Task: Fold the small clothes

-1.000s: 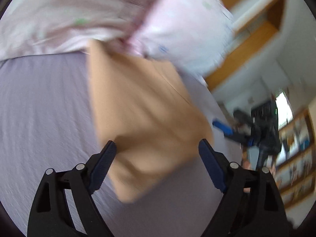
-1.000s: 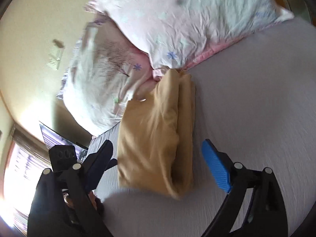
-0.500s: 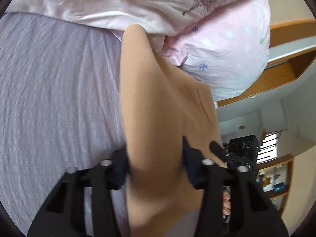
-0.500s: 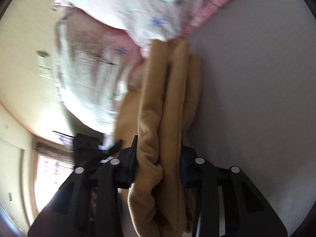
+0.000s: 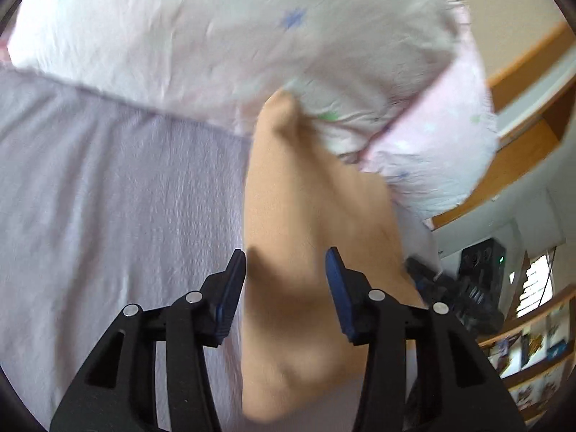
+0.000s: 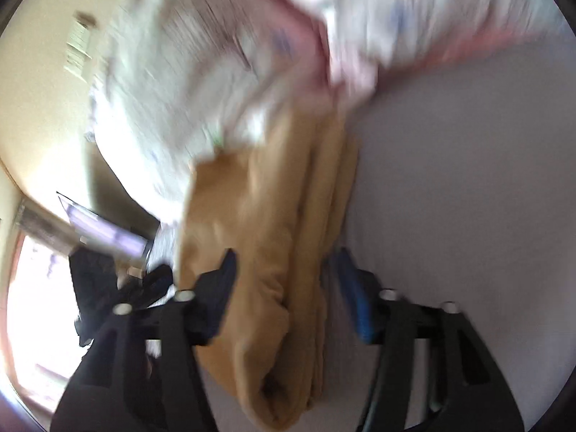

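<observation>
Change: half a second ago both claws were pinched tight on the cloth; now their fingers stand wider, with gaps showing.
Cloth: the folded tan soft cloth [image 5: 309,237] lies on the pale purple bed sheet [image 5: 118,198], its far end tucked under the pink and white pillows with little stars [image 5: 252,43].
Left claw: the left claw [image 5: 286,273] is apart; the cloth runs between its blue-padded fingers [image 5: 336,288], and I cannot tell if they touch it.
Right claw: the right claw [image 6: 286,273] is apart too, one finger on each side of the cloth's thick edge.
Left view only: the flat smooth top of the cloth, a wooden shelf [image 5: 522,151] and the other claw's black body [image 5: 468,288] on the right.
Right view only: the stacked layers of the cloth [image 6: 288,252] from the side, a bright window [image 6: 32,306] and a wall switch [image 6: 77,50]. This view is blurry.
</observation>
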